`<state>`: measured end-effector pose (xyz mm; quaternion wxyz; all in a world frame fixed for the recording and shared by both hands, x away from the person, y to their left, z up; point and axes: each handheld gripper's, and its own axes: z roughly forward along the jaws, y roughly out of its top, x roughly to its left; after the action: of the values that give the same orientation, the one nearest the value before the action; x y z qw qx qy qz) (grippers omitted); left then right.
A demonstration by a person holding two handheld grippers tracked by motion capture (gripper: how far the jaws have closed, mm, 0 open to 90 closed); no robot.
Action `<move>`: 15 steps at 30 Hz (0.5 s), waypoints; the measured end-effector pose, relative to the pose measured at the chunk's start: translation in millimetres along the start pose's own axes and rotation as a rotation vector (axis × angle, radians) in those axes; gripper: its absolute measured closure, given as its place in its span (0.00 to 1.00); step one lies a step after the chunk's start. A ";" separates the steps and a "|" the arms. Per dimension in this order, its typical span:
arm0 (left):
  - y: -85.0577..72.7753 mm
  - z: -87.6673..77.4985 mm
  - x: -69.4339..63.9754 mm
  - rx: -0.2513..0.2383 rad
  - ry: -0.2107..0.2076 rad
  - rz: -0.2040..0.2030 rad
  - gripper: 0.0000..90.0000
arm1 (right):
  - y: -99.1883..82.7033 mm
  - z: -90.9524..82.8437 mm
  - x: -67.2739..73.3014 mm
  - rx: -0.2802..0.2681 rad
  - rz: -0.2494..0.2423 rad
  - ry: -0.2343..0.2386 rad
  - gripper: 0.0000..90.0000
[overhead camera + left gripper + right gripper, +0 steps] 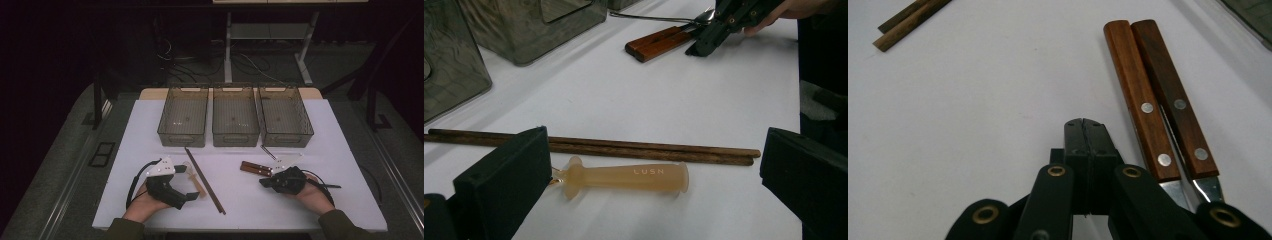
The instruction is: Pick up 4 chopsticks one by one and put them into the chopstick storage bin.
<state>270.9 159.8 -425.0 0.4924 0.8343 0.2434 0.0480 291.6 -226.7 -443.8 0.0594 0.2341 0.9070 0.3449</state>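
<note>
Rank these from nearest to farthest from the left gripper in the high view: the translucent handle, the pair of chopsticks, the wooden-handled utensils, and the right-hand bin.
1. Translucent handle, right beside the left gripper.
2. Chopsticks, just beyond it, running diagonally.
3. Wooden-handled utensils, across by the right gripper.
4. Right-hand bin, at the far right.

Bare white table (310, 200) lies open between the chopsticks (204, 178) and the wooden-handled cutlery (255, 168). Three bins (235, 120) wall off the far edge; the pale handle (195, 181) crowds the chopsticks' left side.
</note>
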 end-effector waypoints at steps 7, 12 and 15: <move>-0.1 0.3 0.0 -0.002 0.000 0.000 0.00 | 1.8 1.7 -4.2 0.007 0.010 -0.011 1.00; 0.0 -0.1 0.1 -0.002 0.001 -0.002 0.00 | 3.7 2.7 -6.4 0.012 0.018 -0.023 1.00; 0.1 -0.2 0.2 -0.001 0.001 -0.002 0.00 | 4.5 3.2 -7.1 0.011 0.021 -0.029 1.00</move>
<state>271.0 160.0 -424.9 0.4928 0.8337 0.2443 0.0481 300.5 -225.2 -443.6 0.0677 0.2487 0.9055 0.3371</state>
